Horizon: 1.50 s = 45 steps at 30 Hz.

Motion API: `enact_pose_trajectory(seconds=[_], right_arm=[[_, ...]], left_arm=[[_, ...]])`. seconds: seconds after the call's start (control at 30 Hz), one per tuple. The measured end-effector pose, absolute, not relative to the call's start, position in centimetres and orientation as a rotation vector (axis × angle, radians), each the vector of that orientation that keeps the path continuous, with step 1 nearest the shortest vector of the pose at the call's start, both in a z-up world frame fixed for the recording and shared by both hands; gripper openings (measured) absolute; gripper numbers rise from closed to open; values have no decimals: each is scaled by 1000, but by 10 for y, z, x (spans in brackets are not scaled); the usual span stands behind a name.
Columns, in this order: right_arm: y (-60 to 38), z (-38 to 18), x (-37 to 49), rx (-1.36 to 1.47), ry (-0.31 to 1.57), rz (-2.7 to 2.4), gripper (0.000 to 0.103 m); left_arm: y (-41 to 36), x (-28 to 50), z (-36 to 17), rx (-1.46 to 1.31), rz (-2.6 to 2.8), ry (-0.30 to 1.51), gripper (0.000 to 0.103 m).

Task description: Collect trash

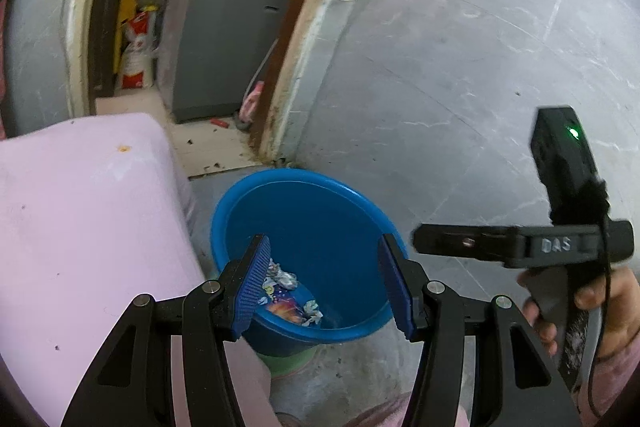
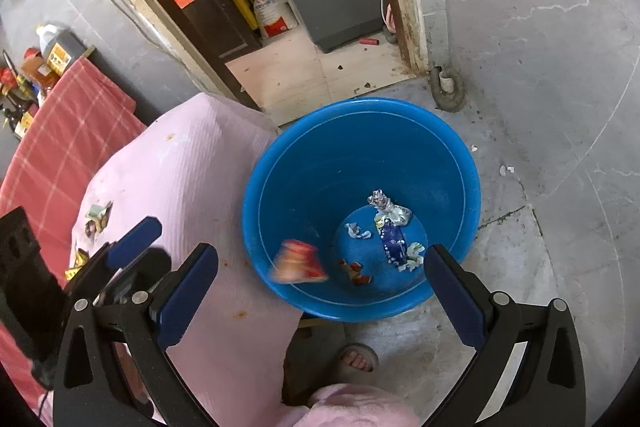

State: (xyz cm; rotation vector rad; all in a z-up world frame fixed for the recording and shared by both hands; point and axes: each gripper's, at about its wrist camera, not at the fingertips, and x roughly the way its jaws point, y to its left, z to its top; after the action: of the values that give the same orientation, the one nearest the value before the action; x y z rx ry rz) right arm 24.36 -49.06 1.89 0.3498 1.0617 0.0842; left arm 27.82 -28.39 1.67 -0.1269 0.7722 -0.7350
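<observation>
The grey floor (image 2: 540, 47) takes up most of the room, and a doorway at about twelve o'clock opens onto a storeroom. Next in size is the worktop (image 2: 208, 179) under its pink cloth, running from nine o'clock down toward the person's feet. It sits right beside the blue basin (image 2: 256, 211), presumably so scraps can go over the edge without a long carry. The basin stands on the floor at about one o'clock from the right gripper, touching or nearly touching the worktop's corner, and serves as the bin.

The right gripper (image 2: 320, 291) hangs above the basin's near rim with its fingers well apart and nothing between them. A blurred red and orange wrapper (image 2: 298, 263) shows against the inner wall at about seven o'clock, looking to be in mid-fall. The left gripper (image 1: 320, 279) also points down at the basin, fingers apart and empty; in the right wrist view it sits at nine o'clock over the worktop.

On the basin floor lie crumpled silver foil (image 2: 386, 207), a blue wrapper (image 2: 392, 239) and a few white scraps (image 2: 358, 231). More small wrappers (image 2: 96, 217) wait on the cloth at nine o'clock, so I'd judge the job partway done, with those as the likely next pick.
</observation>
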Motion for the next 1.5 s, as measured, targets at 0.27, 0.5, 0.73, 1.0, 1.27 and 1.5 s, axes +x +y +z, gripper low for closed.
enact_pose_trajectory(seconds=[0.27, 0.5, 0.73, 1.0, 1.27, 1.5], right_arm=[[-480, 52, 225, 340, 818, 66, 103], [-436, 95, 199, 276, 515, 99, 103], [-363, 120, 175, 192, 270, 179, 103], [-288, 132, 161, 163, 107, 278, 103], [-236, 125, 156, 129, 76, 366, 103], [-206, 100, 167, 42, 144, 412, 103]], left_arm=[[-242, 273, 36, -165, -602, 690, 49], [-173, 253, 81, -177, -452, 525, 75], [-97, 218, 120, -173, -282, 373, 96], [-18, 168, 130, -169, -99, 259, 101], [29, 139, 118, -150, 21, 242, 101], [46, 138, 83, -154, 33, 316, 101]])
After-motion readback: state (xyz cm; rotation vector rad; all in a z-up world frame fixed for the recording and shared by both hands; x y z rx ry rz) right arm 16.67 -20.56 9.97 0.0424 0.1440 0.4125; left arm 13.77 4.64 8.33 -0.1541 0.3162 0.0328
